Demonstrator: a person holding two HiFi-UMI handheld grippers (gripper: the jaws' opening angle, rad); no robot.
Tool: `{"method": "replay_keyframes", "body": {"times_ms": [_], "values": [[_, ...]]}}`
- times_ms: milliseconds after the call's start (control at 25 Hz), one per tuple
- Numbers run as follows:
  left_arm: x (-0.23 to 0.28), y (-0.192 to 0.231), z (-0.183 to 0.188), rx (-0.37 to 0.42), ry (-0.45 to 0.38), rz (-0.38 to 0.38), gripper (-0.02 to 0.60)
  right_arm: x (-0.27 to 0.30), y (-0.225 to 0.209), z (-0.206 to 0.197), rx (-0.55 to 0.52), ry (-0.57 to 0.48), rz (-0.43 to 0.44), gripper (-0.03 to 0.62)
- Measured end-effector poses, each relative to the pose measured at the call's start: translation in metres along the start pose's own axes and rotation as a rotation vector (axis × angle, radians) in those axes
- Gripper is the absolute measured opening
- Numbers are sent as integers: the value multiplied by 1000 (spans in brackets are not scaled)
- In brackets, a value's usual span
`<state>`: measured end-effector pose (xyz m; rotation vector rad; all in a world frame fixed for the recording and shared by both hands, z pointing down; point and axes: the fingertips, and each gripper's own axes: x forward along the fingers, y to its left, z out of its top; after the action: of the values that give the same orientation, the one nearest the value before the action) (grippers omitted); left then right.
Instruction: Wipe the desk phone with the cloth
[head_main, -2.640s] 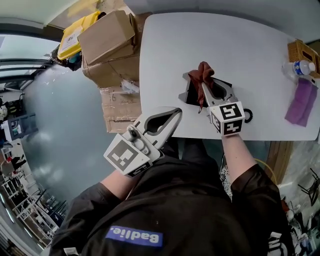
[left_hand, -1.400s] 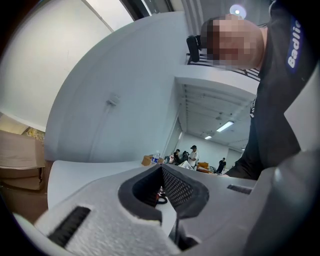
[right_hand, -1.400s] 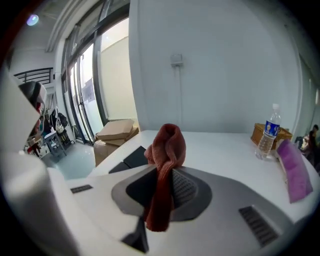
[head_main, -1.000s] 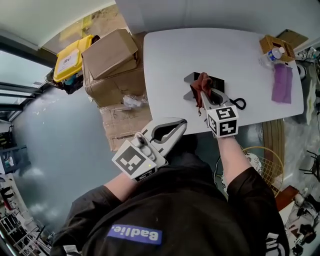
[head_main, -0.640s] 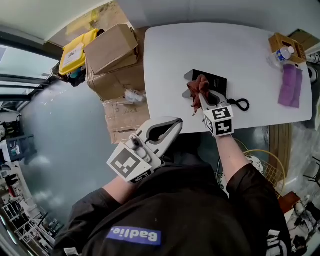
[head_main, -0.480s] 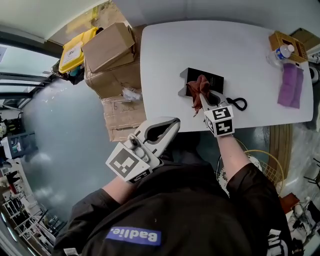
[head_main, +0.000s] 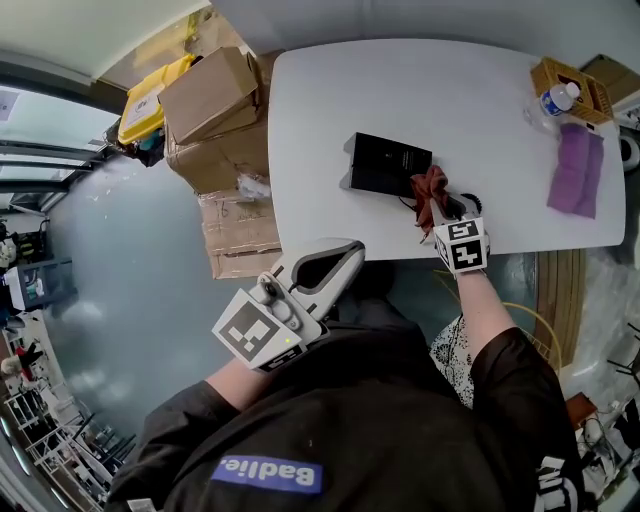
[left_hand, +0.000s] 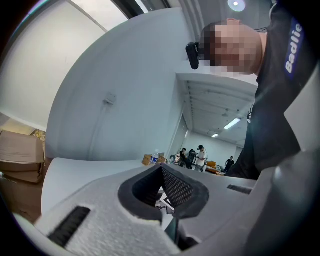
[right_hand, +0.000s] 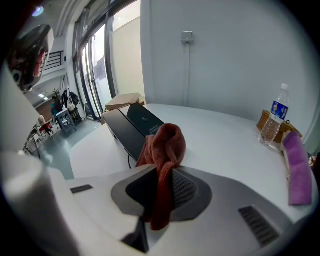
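Desk phone (head_main: 388, 165) – black, flat, rectangular, lying near the middle of the white round-cornered table (head_main: 480, 90), with its long side roughly parallel to the near edge; in the right gripper view it shows as a dark slab (right_hand: 132, 125) with a glossy top, set past the jaws to the left. Cloth (head_main: 432, 190) – rust-red, knitted, bunched into a loose hanging fold, at 4 o'clock from the phone and just beside its near right corner; whether the two touch cannot be told. Right gripper (head_main: 437, 205) – jaws clenched on the cloth, which stands up between the pads and drapes down through them (right_hand: 162, 150); the gripper (right_hand: 162, 175) is held over the table's near edge, its marker cube toward the person. Left gripper (head_main: 343, 250) – jaws closed tip to tip with nothing between them (left_hand: 162, 172), held off the table at 7 o'clock from the phone, in front of the person's black top (head_main: 350, 420). Purple folded cloth (head_main: 577, 170) – flat on the table at 3 o'clock from the phone, near the right edge. Clear plastic water bottle with a blue label (head_main: 555, 98) – at 2 o'clock, just beside a woven tan basket (head_main: 572, 75) at the far right corner. Brown cardboard boxes (head_main: 210, 90) – stacked on the floor at 9 o'clock, against the table's left edge, with a yellow case (head_main: 150, 85) beyond them.
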<state>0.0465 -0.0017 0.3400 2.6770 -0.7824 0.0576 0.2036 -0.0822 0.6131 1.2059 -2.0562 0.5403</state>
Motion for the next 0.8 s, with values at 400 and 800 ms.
{"method": "replay_keyframes", "body": {"times_ms": [400,800], "values": [[-45,25,11,-25,-84,12,9,-17,2,95,-118,-47,5,69],[-104,67,21,-56,-85,43,9,47,93,211,-353,-11,154,69]]}}
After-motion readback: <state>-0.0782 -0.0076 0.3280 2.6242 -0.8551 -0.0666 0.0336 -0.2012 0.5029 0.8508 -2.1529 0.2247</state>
